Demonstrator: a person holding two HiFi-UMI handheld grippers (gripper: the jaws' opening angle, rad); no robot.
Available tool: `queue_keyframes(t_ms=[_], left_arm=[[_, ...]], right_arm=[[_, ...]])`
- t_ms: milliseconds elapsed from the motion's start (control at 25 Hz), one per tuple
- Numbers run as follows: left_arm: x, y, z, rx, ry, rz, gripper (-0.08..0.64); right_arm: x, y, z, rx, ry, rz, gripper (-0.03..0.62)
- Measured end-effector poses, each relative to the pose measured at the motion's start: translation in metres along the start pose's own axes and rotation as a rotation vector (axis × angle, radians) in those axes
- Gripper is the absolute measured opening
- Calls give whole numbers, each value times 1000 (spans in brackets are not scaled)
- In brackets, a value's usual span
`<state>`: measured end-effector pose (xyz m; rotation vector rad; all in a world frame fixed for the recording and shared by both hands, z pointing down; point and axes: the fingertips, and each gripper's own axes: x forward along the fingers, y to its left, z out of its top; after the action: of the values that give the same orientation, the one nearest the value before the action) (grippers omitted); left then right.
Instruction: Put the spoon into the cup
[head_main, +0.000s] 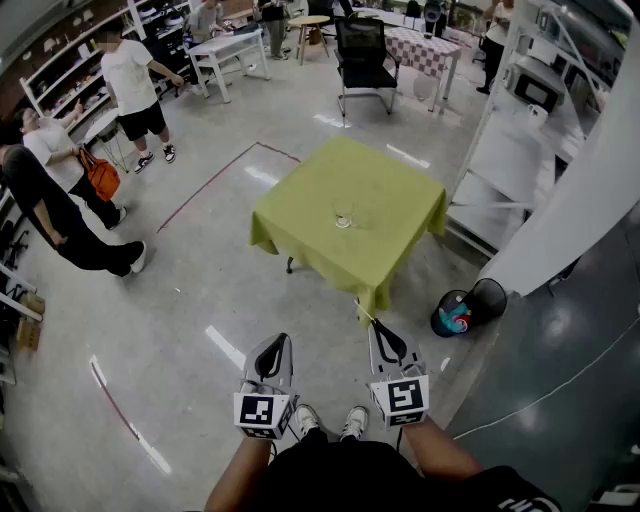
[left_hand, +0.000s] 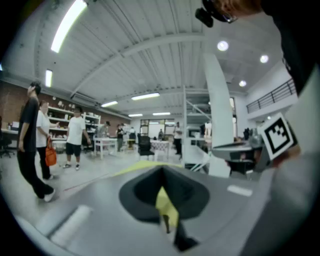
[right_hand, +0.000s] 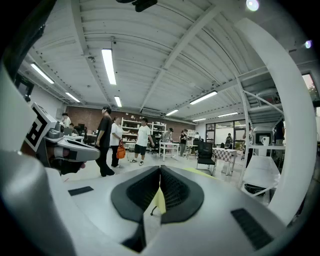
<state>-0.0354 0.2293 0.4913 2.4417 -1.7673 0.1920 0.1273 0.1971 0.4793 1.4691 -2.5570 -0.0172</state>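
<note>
**Left gripper** (head_main: 273, 345): jaws closed on nothing. The pads meet along one seam in the left gripper view (left_hand: 162, 175).

**Right gripper** (head_main: 379, 332): jaws closed and empty, as the right gripper view (right_hand: 160, 171) confirms.

**Bench** (head_main: 400, 190): draped in green cloth, well ahead of both jaws, with open floor between.

**Cup** (head_main: 344, 216): a clear vessel near mid-bench, far beyond your jaw tips and slightly nearer the right pair's line.

**Spoon**: not separable from the cup's glint at this range. You cannot tell whether it lies beside the cup or elsewhere.

**Hazards, as judged:**
- The clear cup looks light, so a closed jaw nudging it on approach could tip it.
- Loose cloth may drag under a low pass.
- The bins (head_main: 470, 303) stand ahead and right of your right jaws, near your path.

**Obscured:** both gripper views show only a sliver of bench past the pads.
</note>
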Motion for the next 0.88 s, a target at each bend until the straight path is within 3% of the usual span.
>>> queue_keyframes(t_ms=[160,880], left_arm=[[-10,0,10,35,-27,-3,6],[-17,32,24,19,-86,-83,6]], right_arm=[[-2,9,3,-8,5,-11,11],[7,31,19,-9,-31,-96,11]])
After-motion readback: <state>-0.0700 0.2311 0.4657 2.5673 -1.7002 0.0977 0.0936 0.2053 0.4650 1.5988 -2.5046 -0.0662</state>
